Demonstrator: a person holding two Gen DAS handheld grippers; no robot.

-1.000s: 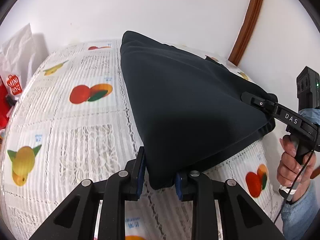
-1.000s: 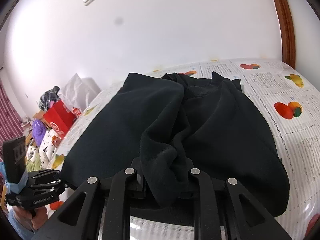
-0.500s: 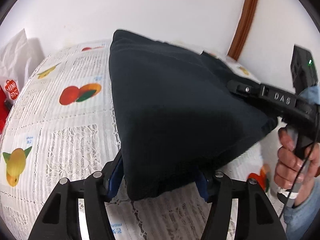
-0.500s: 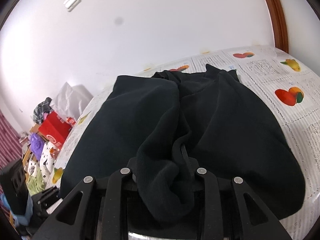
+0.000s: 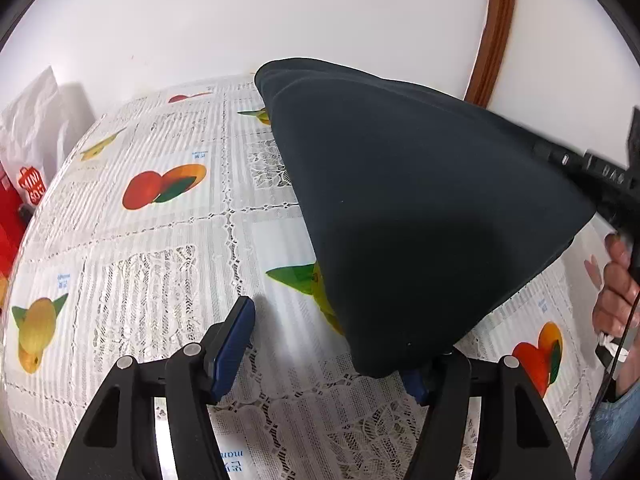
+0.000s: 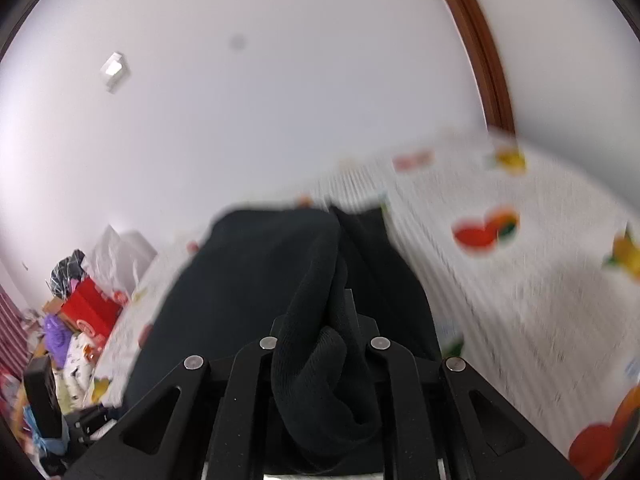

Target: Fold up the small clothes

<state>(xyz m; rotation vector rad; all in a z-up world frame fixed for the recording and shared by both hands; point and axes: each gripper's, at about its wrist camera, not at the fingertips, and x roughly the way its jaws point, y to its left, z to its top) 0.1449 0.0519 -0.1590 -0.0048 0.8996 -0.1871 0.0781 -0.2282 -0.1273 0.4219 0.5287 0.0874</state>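
Folding a dark garment (image 5: 420, 200) on a worktop (image 5: 168, 248), shown at the point where one corner is let go. Left claw (image 5: 332, 344): jaws have just been opening and stand apart, the near corner of the garment lying between them against the right-hand finger only, unpressed; this suggests the corner has been placed where the fold requires. Right claw (image 6: 324, 344): jaws have just been closing and are clamped on a bunched roll of the same garment, probably to keep the cloth taut or to carry that edge onward. Most of the garment rests on the worktop, rising toward the right claw. A lace cloth printed with fruit covers the worktop; behind stand a white wall (image 5: 280, 20), brown wooden trim (image 5: 494, 28), and red bags (image 6: 90, 308).
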